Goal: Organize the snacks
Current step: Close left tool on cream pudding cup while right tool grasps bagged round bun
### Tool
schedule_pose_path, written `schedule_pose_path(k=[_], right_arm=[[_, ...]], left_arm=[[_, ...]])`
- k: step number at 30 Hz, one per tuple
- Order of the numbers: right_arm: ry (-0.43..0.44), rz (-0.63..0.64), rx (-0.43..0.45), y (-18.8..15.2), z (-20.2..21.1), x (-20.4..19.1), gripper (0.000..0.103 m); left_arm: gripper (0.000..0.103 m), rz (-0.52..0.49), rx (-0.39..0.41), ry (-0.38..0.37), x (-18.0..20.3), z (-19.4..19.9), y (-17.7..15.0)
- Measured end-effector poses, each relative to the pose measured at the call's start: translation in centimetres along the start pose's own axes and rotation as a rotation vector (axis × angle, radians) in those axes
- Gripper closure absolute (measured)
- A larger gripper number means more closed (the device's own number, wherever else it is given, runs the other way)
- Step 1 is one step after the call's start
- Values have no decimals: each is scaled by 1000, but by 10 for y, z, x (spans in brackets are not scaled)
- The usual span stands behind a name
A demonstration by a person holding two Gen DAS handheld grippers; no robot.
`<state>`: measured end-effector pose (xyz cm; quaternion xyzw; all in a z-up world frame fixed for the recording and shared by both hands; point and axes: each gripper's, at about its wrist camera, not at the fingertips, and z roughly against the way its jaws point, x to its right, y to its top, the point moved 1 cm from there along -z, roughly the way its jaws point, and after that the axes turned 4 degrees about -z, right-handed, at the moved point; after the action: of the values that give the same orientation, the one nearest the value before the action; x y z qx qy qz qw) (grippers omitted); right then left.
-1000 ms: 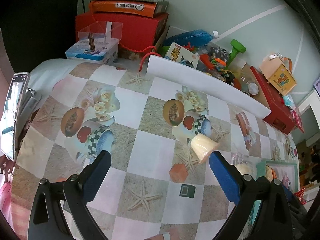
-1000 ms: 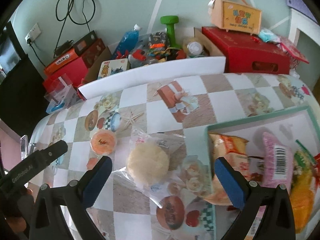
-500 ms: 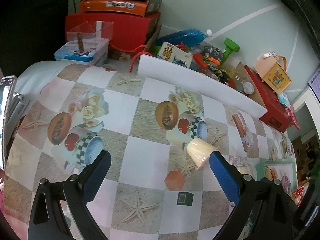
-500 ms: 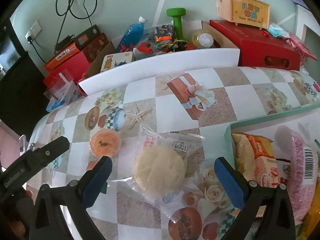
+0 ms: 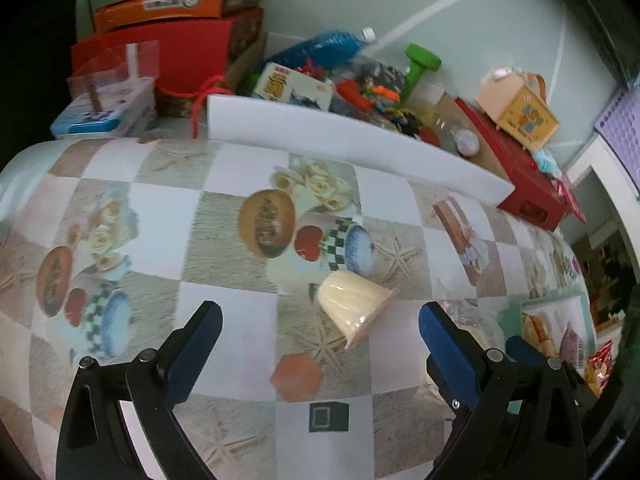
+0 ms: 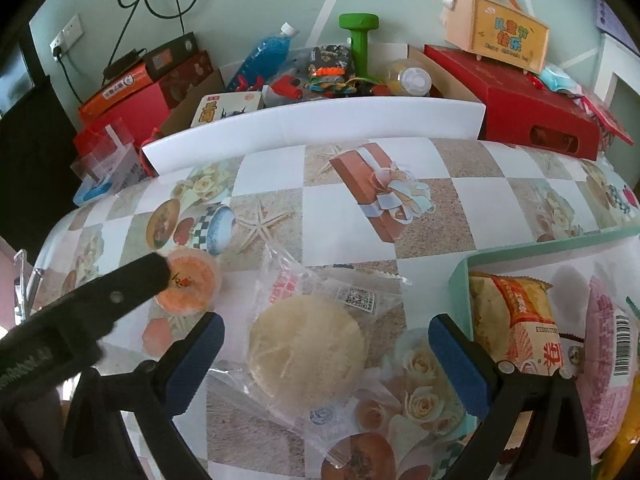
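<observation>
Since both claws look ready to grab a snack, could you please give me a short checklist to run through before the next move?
1. Left claw open: ok.
2. Jelly cup lies between the left claw's fingers, on its side: ok.
3. Right claw open: ok.
4. Wrapped round cake centred between the right claw's fingers: ok.
5. Teal tray has free room: cannot tell, only partly in view.
6. Claws clear of each other: ok, though close.

Your right claw [image 6: 324, 354] stands wide open over the wrapped round cake [image 6: 306, 350] lying on the desk [image 6: 460, 196]. To its left, the jelly cup [image 6: 191, 282] sits partly behind your left claw's black arm. At the right, the green tray [image 6: 460, 276] holds packaged snacks.
</observation>
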<state>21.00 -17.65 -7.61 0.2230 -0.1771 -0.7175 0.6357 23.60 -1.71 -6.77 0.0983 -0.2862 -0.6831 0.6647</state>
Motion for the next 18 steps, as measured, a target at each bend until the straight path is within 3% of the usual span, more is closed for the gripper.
schedule_pose_path(k=[7,9,13,15,18], right_arm=[[-14,13,5,-1,-2,-3,0],[-17,18,6,-1,-2,-4,2],[-17,32,7,-2,-2,-6,7],[-14,40,6,-2,-2,-8,10],[-4,52,1,-3,-2,-11,15]], left_arm=[[9,-36,-23,-9,5,-19,4],[18,-52,-24,-6,8,-22,5],[26,-68,-13,-27,13,-23,6],[45,-75,-9,-43,15,-23,6],[52,-84,-13,-46,17,-24,4]])
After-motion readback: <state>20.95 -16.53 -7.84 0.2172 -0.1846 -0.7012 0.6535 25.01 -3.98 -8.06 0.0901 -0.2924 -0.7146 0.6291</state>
